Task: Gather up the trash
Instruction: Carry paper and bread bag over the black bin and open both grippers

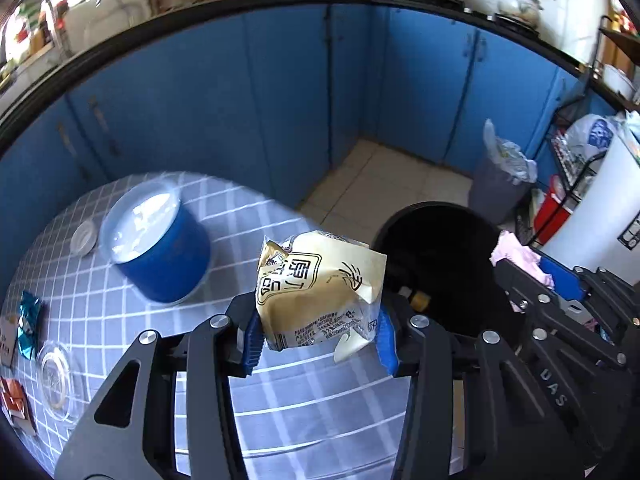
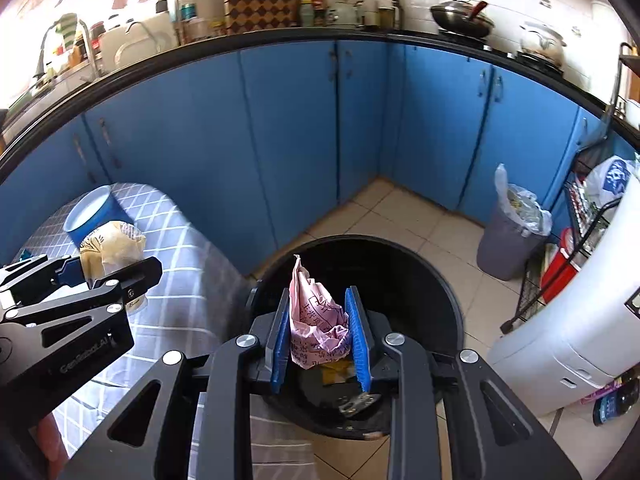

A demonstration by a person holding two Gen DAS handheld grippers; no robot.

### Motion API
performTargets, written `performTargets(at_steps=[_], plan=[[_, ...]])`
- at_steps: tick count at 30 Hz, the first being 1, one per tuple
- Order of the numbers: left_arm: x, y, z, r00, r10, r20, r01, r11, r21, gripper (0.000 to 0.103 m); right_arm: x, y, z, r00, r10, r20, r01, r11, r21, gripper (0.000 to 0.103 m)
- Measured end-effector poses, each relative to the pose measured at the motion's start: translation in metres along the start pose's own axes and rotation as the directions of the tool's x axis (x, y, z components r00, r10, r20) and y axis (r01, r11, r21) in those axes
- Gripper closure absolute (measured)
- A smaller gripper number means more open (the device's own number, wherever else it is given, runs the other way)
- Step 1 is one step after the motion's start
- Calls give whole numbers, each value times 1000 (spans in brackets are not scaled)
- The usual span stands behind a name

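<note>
A round blue tub with a white lid (image 1: 154, 244) is seen on the grid-patterned grey tablecloth (image 1: 248, 232). Blue cabinet doors (image 2: 288, 140) are seen beyond; a steel wok (image 2: 460, 18) is seen far right.

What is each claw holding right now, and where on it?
Left claw pinches the cream snack wrapper at its lower end. Right claw grips the crumpled pink wrapper by its lower half.

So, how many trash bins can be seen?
2: the black bin below the right gripper, and a grey bin by the blue cabinets. Others may be hidden.
</note>
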State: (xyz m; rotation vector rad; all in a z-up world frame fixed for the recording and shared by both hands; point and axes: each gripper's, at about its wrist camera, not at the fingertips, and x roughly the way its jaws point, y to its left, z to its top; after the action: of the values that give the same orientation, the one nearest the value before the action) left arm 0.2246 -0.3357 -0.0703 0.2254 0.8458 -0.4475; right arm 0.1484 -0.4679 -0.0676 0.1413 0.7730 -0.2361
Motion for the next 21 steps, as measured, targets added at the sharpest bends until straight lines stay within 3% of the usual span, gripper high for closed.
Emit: performTargets(at_steps=[9, 21], plan=[[-8, -41, 12, 999, -18, 36, 16, 998, 55, 57, -3, -25, 4, 1000, -7, 5, 7, 1000, 21, 77], [-2, -53, 22, 999, 5, 36, -7, 999, 51, 57, 13, -59, 12, 998, 46, -32, -42, 992, 119, 75]])
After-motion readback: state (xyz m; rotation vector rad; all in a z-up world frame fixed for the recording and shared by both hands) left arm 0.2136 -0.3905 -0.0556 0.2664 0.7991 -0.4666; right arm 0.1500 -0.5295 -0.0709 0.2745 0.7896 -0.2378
